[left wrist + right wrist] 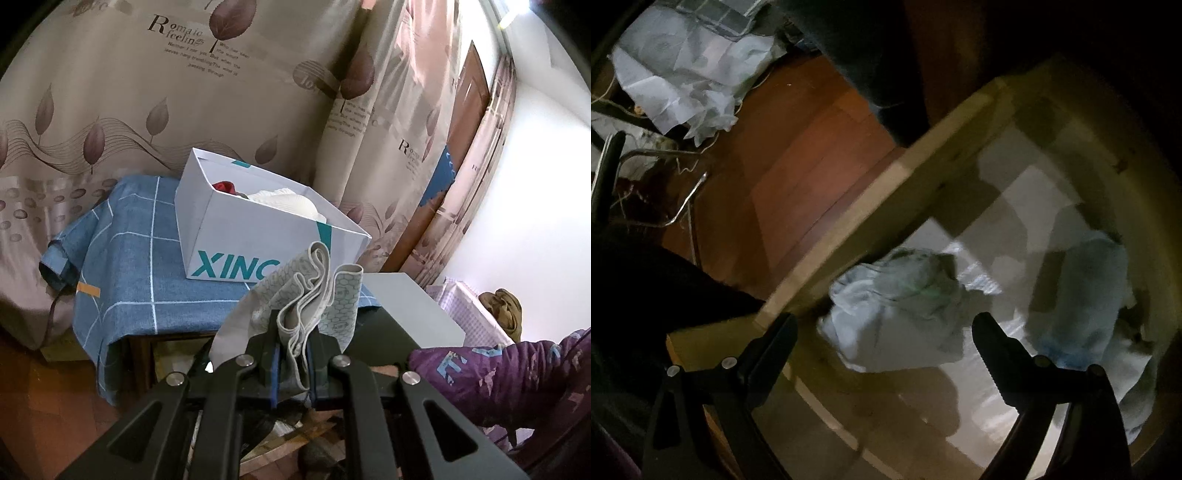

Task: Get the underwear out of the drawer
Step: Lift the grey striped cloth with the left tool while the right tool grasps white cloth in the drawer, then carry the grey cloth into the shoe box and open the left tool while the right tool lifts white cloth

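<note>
1. The left gripper [293, 354] is clenched on 1 grey patterned garment [314, 295], held up in the air in front of a white box [236, 236] on a blue cloth [140, 258]; this piece looks already out of the drawer
2. The box holds red and white fabric, so it may be the drop spot, though I cannot tell for sure
3. The right gripper [882, 332] points down into the open drawer [871, 221], jaws spread wide and empty
4. A pale crumpled piece [897, 306] lies between those jaws, not yet pinched; a light blue piece [1082, 295] lies beside it
5. Left, by my judgement: close on the pale piece, lift it out, then the blue one
</note>
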A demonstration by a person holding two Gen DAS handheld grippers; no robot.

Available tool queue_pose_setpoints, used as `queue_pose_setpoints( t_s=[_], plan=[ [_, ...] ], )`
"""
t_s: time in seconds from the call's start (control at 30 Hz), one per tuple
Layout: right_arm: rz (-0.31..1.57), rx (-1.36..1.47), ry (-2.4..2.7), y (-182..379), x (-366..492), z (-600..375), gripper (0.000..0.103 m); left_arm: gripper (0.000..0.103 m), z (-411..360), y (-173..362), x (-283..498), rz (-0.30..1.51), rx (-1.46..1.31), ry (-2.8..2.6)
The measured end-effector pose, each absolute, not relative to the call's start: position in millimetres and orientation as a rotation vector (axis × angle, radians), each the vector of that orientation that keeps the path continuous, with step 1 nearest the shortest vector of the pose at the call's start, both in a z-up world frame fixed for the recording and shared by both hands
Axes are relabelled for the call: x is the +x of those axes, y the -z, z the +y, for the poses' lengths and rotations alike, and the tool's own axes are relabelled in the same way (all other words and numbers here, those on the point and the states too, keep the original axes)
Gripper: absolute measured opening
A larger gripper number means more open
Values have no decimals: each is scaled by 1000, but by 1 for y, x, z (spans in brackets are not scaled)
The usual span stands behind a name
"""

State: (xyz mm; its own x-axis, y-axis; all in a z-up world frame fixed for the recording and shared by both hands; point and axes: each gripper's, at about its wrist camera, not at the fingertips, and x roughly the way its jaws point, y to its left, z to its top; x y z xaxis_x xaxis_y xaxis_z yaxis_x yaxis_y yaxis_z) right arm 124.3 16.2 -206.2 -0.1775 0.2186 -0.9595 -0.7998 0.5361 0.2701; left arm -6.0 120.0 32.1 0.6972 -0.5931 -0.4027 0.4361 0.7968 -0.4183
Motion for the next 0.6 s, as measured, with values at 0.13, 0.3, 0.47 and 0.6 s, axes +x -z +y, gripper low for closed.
queue_pose_setpoints(
  t_s=[0.13, 0.3, 0.47, 0.6],
  plan=[
    [1435, -499, -984, 202, 131, 7, 93, 11, 119, -32, -5, 554, -309, 586],
    [1450, -570, -1004, 214, 123, 25, 89, 11, 117, -31, -5, 561, -299, 585],
    [1488, -589, -995, 225, 129, 34, 86, 11, 118, -30, -4, 563, -311, 587],
    [1533, -660, -1002, 245, 120, 40, 81, 11, 117, -29, -2, 571, -308, 589]
  ],
)
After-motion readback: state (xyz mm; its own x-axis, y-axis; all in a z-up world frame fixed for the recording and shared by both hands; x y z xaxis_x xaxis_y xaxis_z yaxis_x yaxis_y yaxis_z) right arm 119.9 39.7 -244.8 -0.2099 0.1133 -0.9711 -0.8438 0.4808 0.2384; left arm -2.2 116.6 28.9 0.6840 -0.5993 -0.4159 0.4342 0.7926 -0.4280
